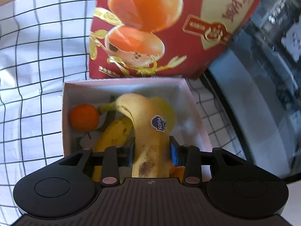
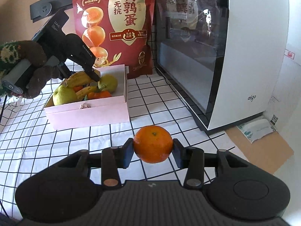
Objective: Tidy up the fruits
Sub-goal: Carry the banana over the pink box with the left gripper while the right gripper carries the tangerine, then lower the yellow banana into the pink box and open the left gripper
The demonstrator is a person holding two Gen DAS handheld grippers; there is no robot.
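Right gripper (image 2: 153,150), closest to its cam, is clamped on a tangerine (image 2: 153,144), pads pinching it at 3 and 9 o'clock, fruit held clear above the checked cloth (image 2: 160,98). Pink box (image 2: 90,113) sits toward 10 o'clock from there, w/ red snack bag (image 2: 114,28) standing behind it at 12 and white appliance (image 2: 244,56) off at 2.

Left gripper (image 1: 151,150) is clenched on a banana (image 1: 148,131) at its lower half, inside the box (image 1: 65,113). Second banana (image 1: 112,133) lies just beside it at 9 o'clock; another tangerine (image 1: 84,117) rests at 10, against the box wall. Right-wrist view also shows two green pears (image 2: 64,95) in there, so box looks crowded.

Risks, judged from this:
- Tangerine is round + smooth, gripped only at two small spots; a tilt or jolt could roll it out, then it'd run across the cloth toward table edge.
- Squeezing harder to fix that prob bruises it.
- Banana already has brown patches; tight pads cd mash it.
- Both tools heading to same box: right one may knock left tool or the bag, which looks easy to topple.
- Letting banana go atop the pile cd shove loose fruit over the low rim.
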